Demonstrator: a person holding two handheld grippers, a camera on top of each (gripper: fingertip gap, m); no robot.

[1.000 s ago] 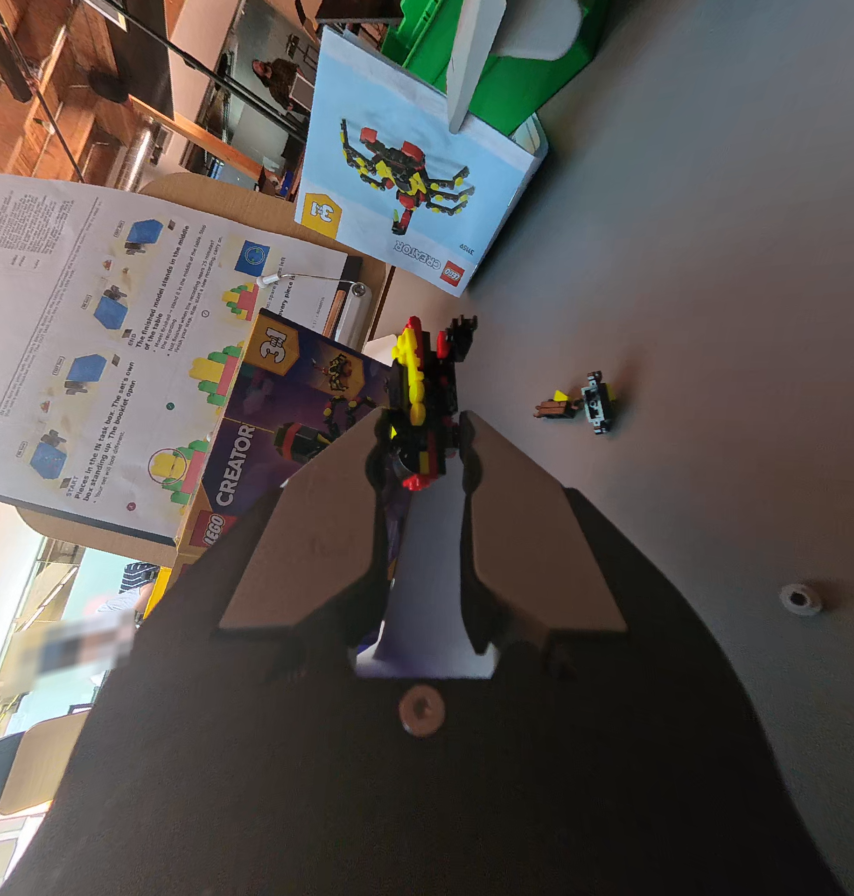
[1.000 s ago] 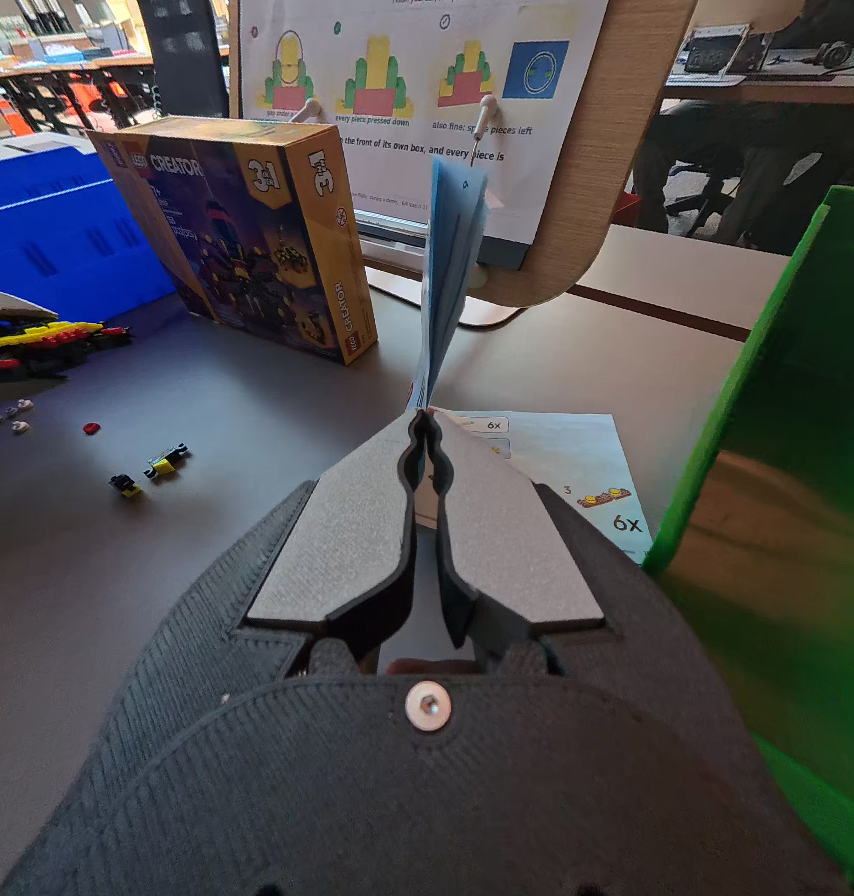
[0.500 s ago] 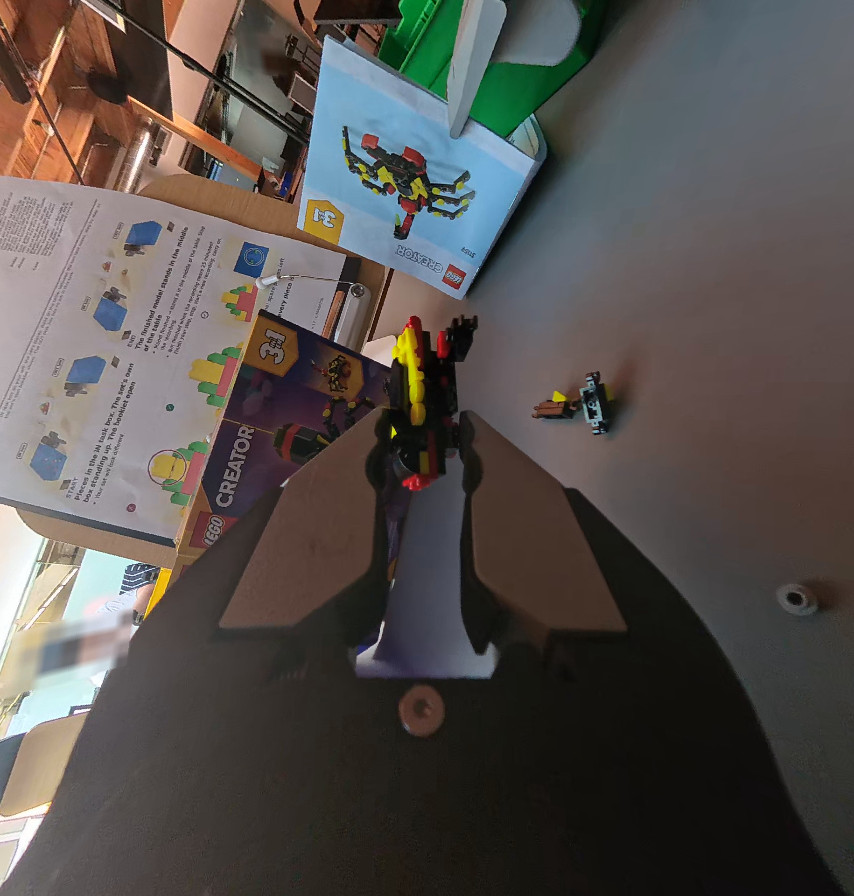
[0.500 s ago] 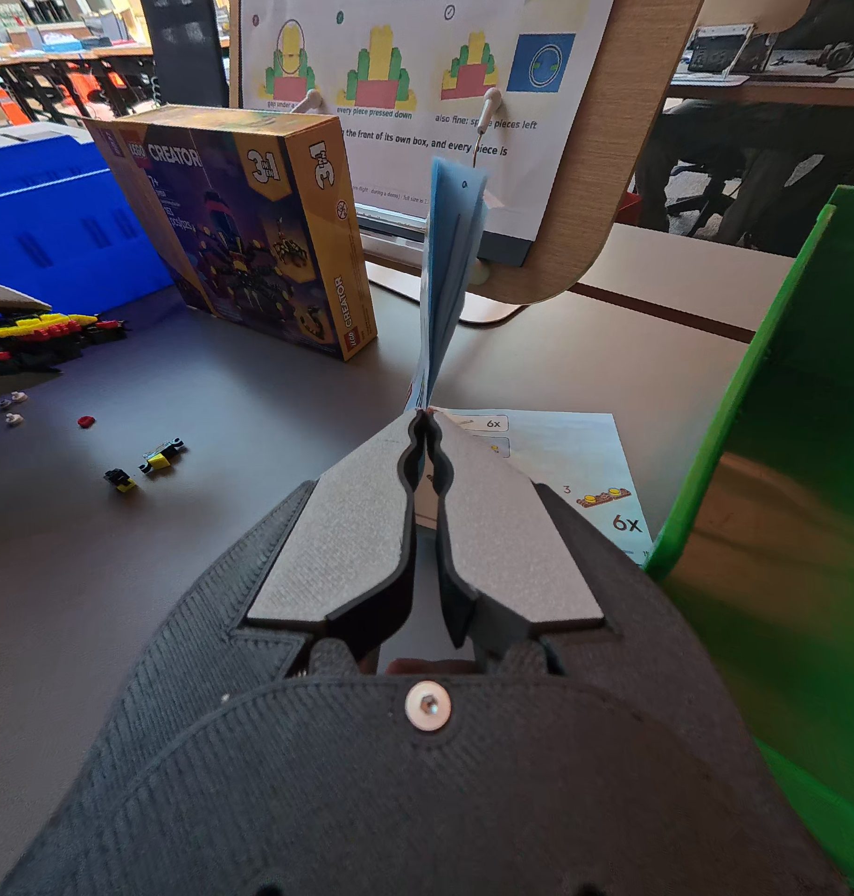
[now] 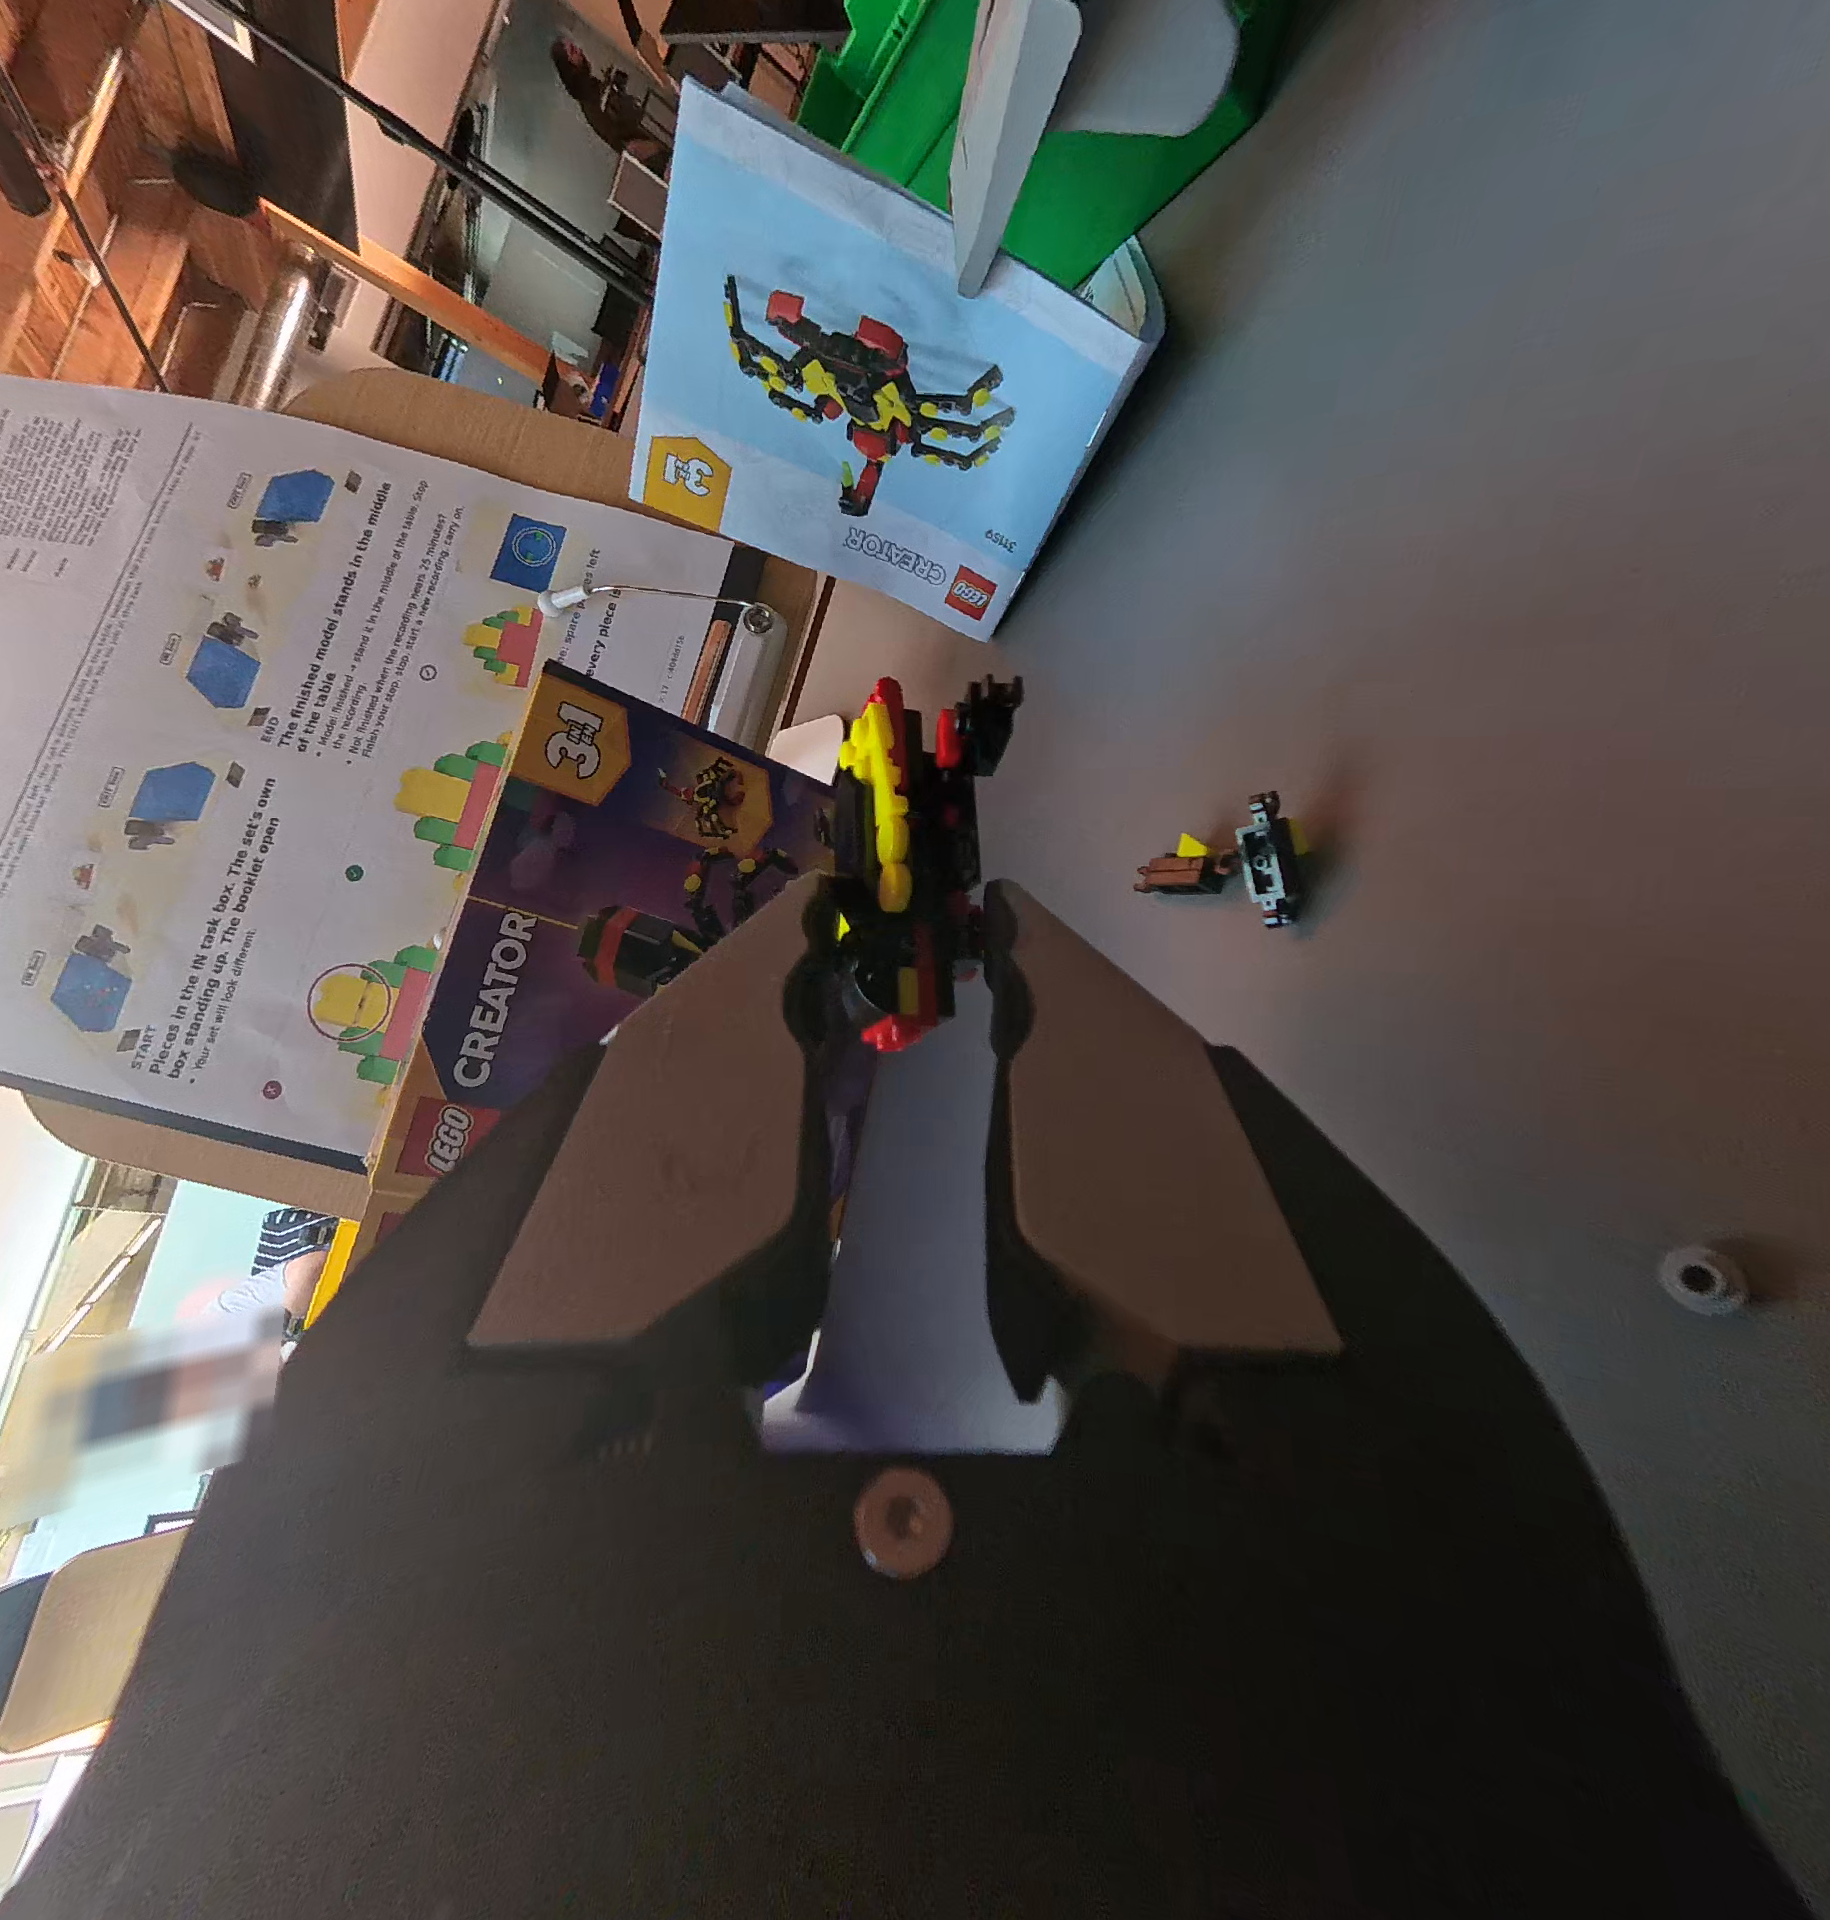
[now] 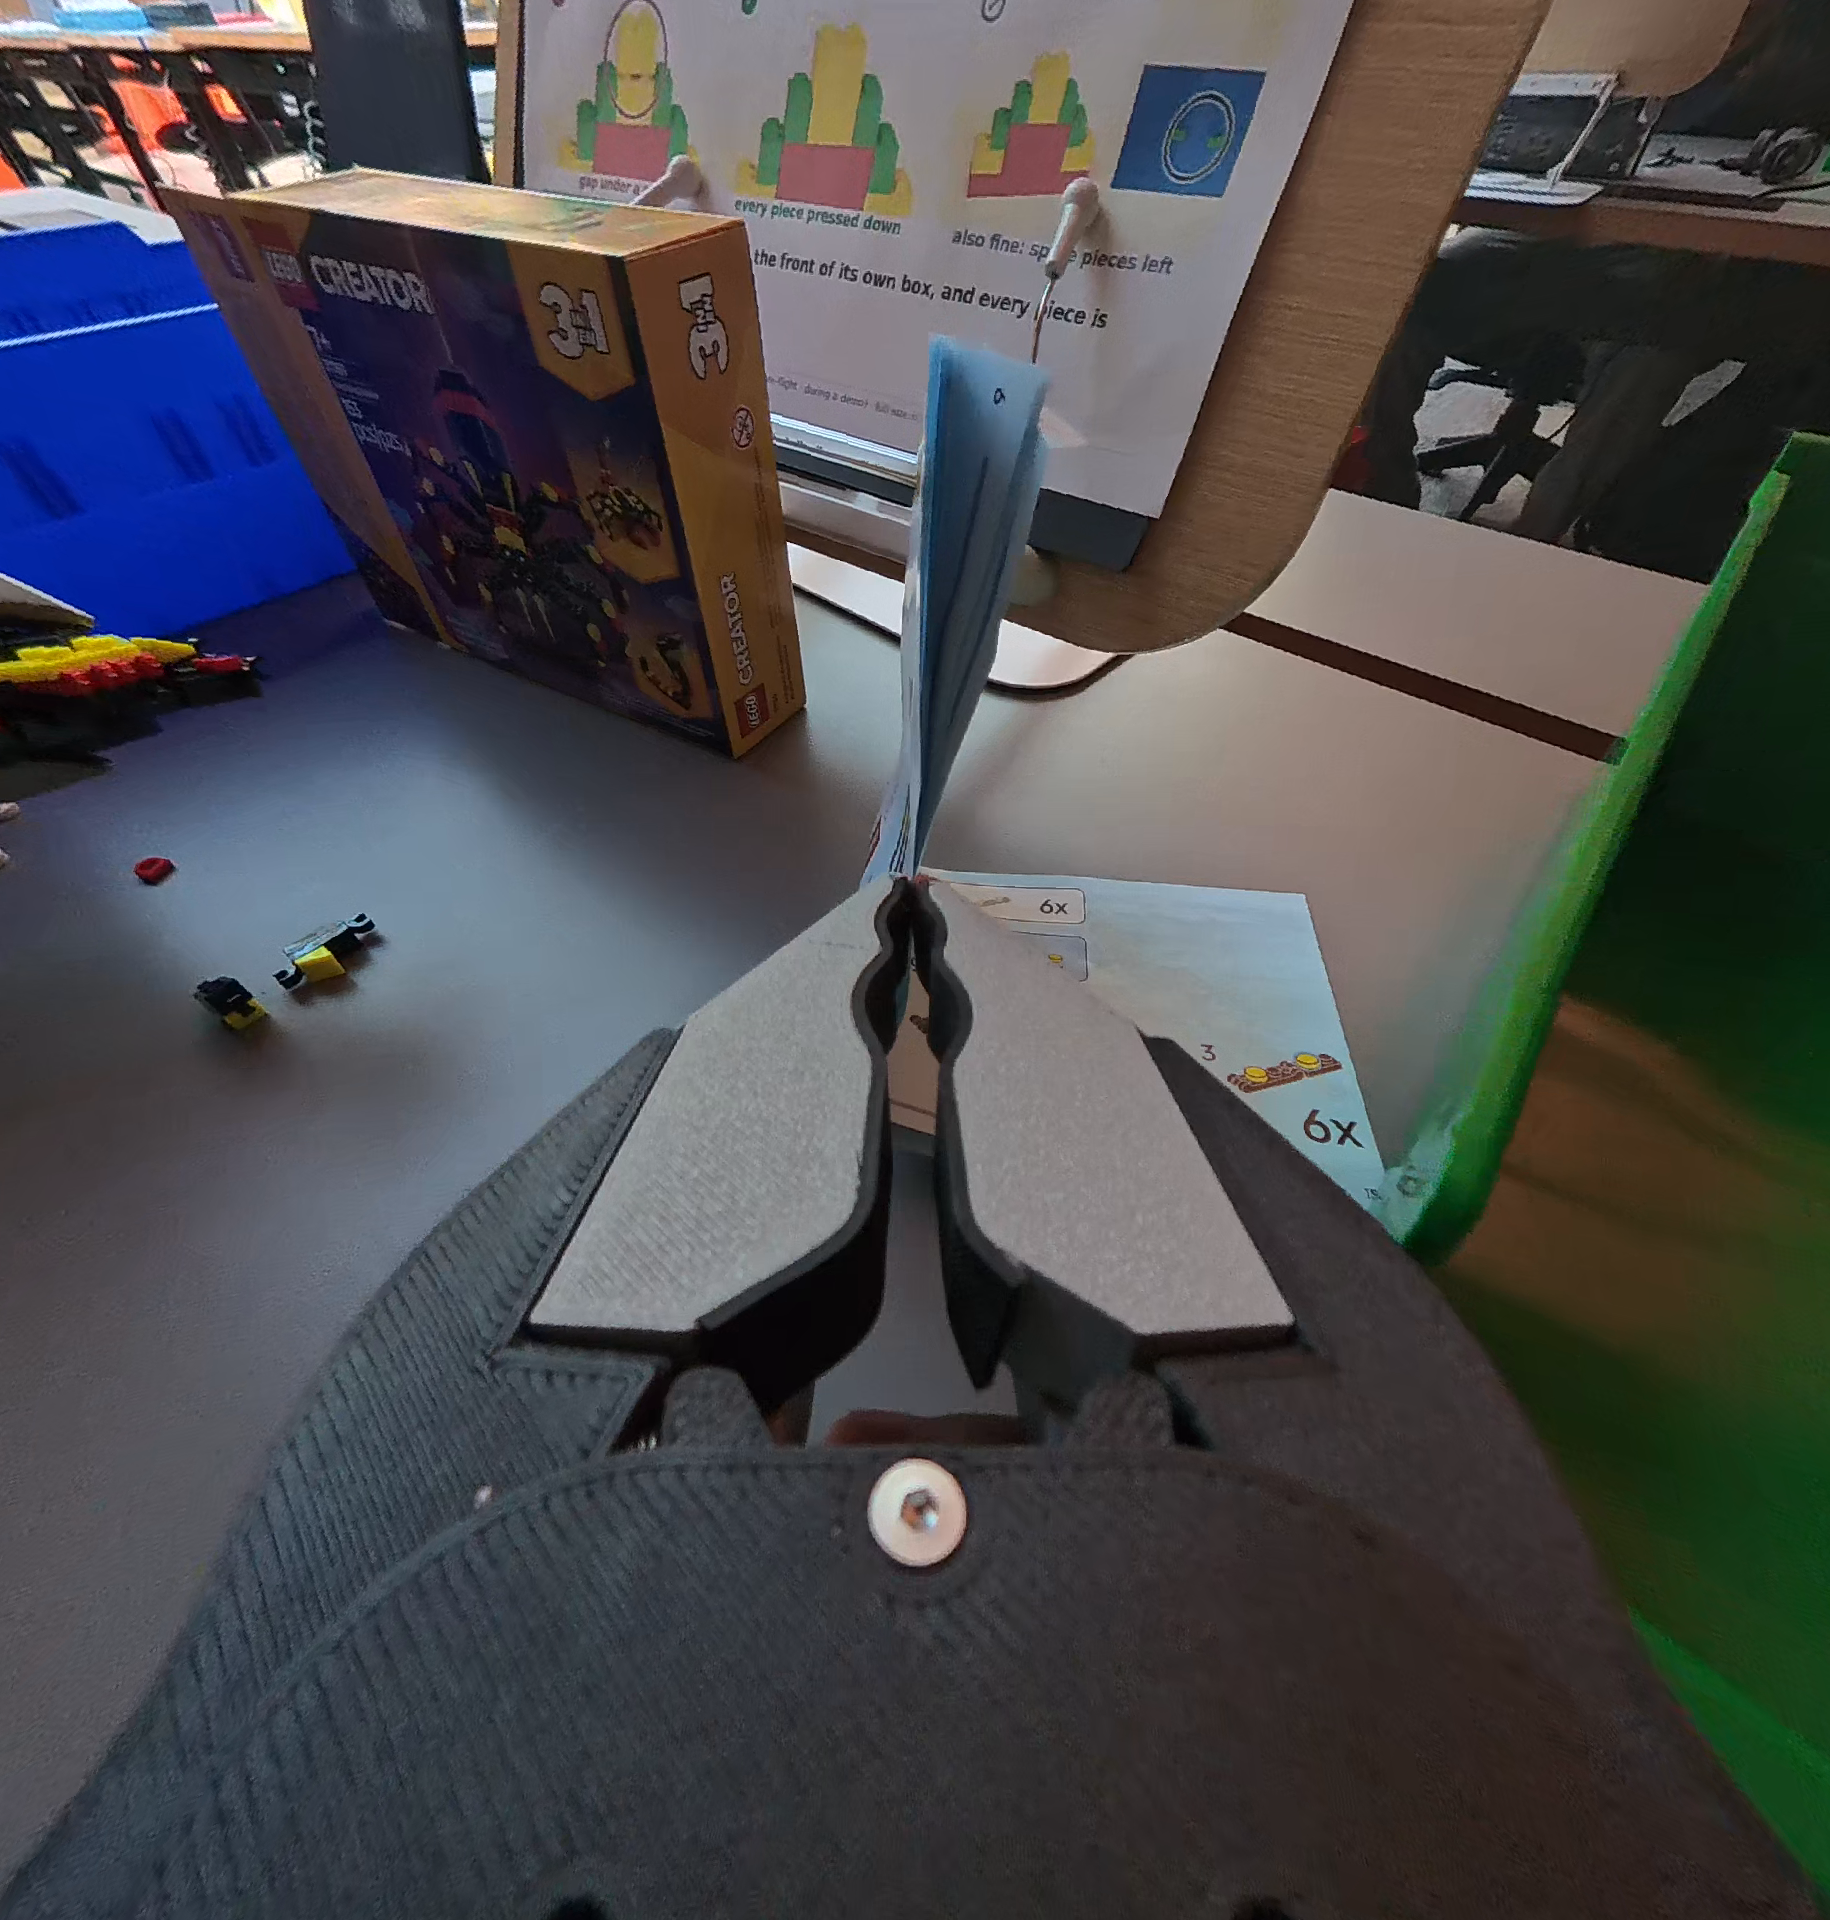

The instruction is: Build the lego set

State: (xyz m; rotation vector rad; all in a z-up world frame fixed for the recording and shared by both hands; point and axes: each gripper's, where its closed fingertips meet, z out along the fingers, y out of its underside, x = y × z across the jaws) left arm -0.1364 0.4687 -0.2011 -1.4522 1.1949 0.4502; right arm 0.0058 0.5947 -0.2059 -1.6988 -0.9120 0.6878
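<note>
A grey worktop (image 6: 475, 1039) carries a standing set box (image 6: 537, 457) near its back edge, before a wooden board with a printed sheet (image 6: 942, 156). The left gripper (image 5: 900, 961) is clamped on a black, yellow and red lego model (image 5: 906, 862), lifted above the worktop. The right gripper (image 6: 909, 914) pinches raised pages of the blue instruction booklet (image 6: 968, 582), beside a green bin (image 6: 1721, 935). Two small sub-assemblies (image 6: 282, 971) lie loose mid-worktop.

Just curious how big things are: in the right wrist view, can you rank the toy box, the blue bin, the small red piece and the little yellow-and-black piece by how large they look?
1. Toy box
2. Blue bin, though cut off by the frame, so unsure
3. Yellow-and-black piece
4. Red piece
</note>
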